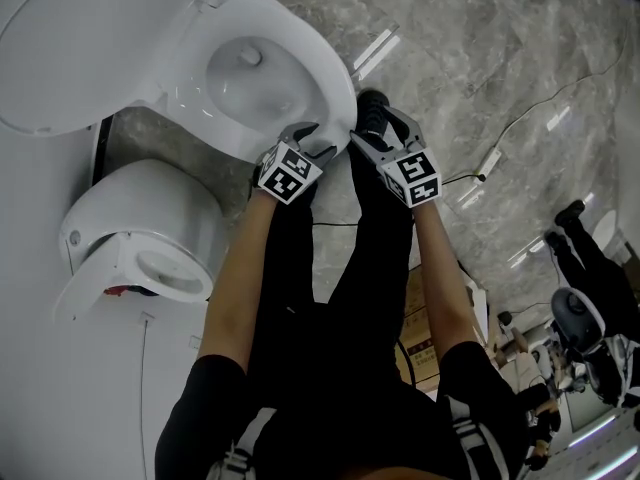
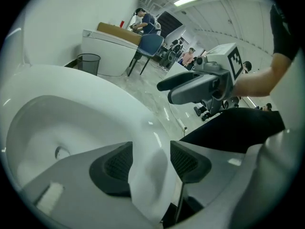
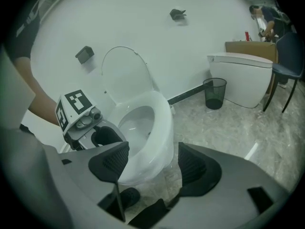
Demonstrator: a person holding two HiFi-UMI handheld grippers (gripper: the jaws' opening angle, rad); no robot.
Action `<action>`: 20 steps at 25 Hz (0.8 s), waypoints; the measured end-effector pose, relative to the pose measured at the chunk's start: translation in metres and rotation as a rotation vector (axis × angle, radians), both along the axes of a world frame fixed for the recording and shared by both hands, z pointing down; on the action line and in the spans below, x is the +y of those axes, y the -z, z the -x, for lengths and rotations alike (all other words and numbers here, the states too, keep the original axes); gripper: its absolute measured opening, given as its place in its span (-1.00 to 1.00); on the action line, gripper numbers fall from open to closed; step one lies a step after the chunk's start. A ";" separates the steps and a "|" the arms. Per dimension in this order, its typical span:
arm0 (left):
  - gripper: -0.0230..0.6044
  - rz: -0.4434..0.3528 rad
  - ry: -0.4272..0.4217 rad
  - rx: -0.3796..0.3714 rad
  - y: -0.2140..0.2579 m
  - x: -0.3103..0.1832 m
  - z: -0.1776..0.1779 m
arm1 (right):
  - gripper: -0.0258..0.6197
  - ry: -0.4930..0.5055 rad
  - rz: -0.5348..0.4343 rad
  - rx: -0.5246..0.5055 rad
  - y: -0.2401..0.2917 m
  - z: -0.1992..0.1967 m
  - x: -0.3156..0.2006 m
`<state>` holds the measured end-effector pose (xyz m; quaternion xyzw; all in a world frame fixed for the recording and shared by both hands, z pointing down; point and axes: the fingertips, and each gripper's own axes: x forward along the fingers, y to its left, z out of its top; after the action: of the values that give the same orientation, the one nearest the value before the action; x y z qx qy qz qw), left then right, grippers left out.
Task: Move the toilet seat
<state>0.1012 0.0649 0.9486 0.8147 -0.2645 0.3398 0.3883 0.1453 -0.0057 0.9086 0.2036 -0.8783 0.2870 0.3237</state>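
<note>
Starting with the head view: the toilet seat (image 1: 338, 93) is seen lying down on the bowl, its lid (image 1: 70, 48) raised toward the wall. The left gripper (image 1: 312, 140) is set at the seat's front edge. The right gripper (image 1: 378, 128) is held just beside it, off the rim, over a black shoe (image 1: 372, 101). A second toilet (image 1: 140, 223) is noted farther along the wall. Jaw gaps are poorly read from here.

Left gripper view: the left gripper (image 2: 150, 163) is shown with jaws spread, astride the front rim of the seat (image 2: 109, 99). The white edge runs between the pads (image 2: 116, 168), with no squeeze made out. The right gripper (image 2: 167, 92) is caught side-on, clear of the porcelain, nothing between its jaws. A waste bin (image 2: 89, 63) and blue chair (image 2: 150, 46) are picked up behind, neither given by the head view.

Right gripper view: the right gripper (image 3: 152, 161) is found open and empty, the seat (image 3: 164, 123) lying beyond its pads. Only here is the upright lid (image 3: 125, 75) shown whole, with the left gripper (image 3: 105, 136) at the rim's left side.
</note>
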 end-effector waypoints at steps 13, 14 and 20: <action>-0.08 0.241 -0.046 0.077 -0.025 0.002 -0.008 | 0.10 0.067 0.004 0.006 -0.007 0.005 -0.005; -0.11 0.263 -0.061 0.090 -0.025 0.003 -0.009 | 0.10 0.067 0.009 0.004 -0.007 0.006 -0.003; -0.20 0.365 -0.115 0.149 -0.027 0.005 -0.015 | 0.09 0.048 0.080 -0.006 -0.018 0.005 0.010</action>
<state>0.1161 0.0702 0.9759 0.7675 -0.1223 0.3425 0.5278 0.1398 0.0047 0.9263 0.1686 -0.8717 0.3147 0.3357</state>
